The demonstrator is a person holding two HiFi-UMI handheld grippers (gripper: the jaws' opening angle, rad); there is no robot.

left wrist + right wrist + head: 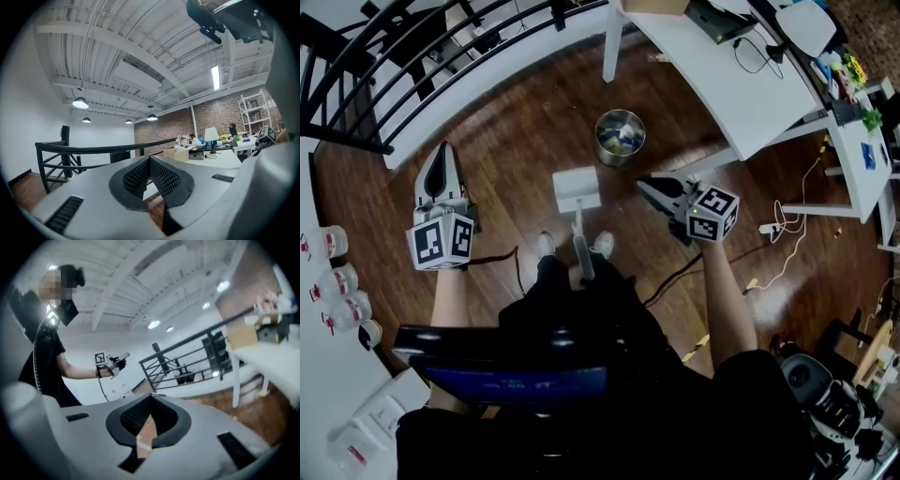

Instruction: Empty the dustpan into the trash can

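Jaws on both grippers are closed pad to pad with nothing between them, as each gripper view shows. The dustpan (577, 190) sits on the floor (511, 202) with its pan towards the trash can (620, 161) and its handle (582, 248) running back between the person's shoes (546, 246); neither gripper touches it. The can stands just beyond the pan, near but apart from it, and already has some rubbish in it. The right gripper (649, 187) hangs just beside the pan on its right, tips aimed towards it but clear of it; the left gripper (442, 159) is well apart on the left, pointing away towards the railing (412, 84). Judging by this, the pan is not in hand, so the step looks like the reach for the handle, though whether the pan holds anything cannot be told. The next move would call for a gripper to open, come down over the handle, close on it, then lift and tip the pan over the can.
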